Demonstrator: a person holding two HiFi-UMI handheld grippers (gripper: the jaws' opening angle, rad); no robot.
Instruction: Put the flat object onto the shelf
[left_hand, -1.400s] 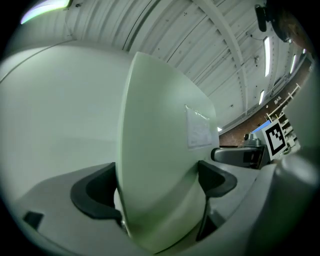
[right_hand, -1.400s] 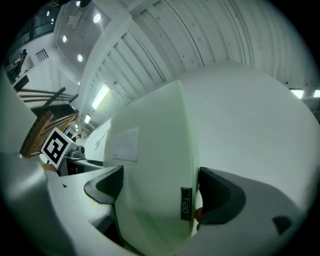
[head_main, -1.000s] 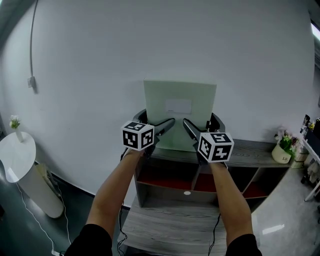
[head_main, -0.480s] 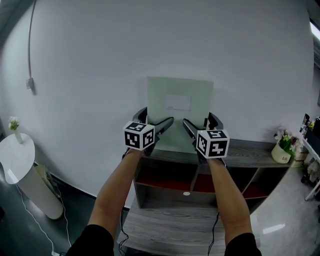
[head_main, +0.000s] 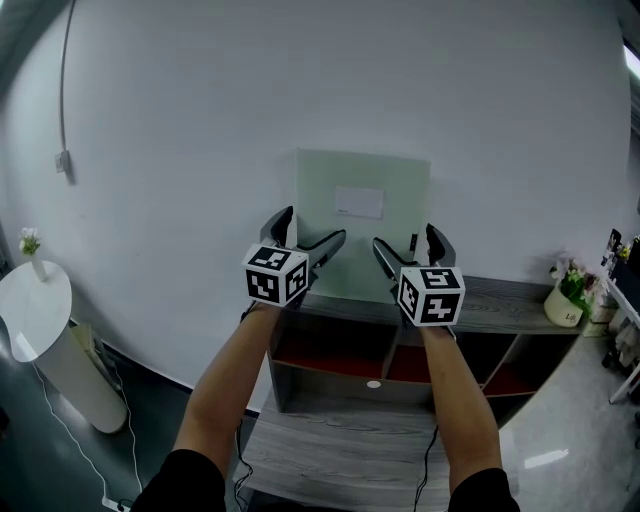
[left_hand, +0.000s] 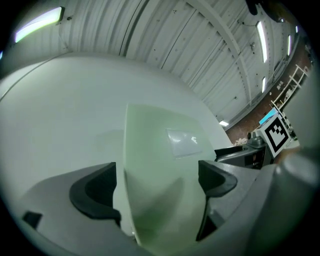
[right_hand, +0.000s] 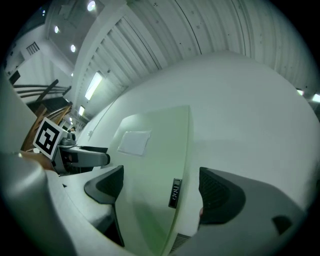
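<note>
White wall backs the head view, where a pale green flat square board (head_main: 363, 215) stands upright against it on top of a grey wooden shelf with red-lined compartments (head_main: 500, 300). The left gripper (head_main: 308, 235) and right gripper (head_main: 410, 248) flank the board's lower part. Left gripper view: jaws spread wide, the board's left edge between them, ungripped. Right gripper view: jaws likewise apart around the board's right edge, near a small black tag (right_hand: 174, 192).

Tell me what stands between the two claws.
The pale green board stands there in the head view; the left claw and right claw each straddle one edge, jaws apart.
</note>
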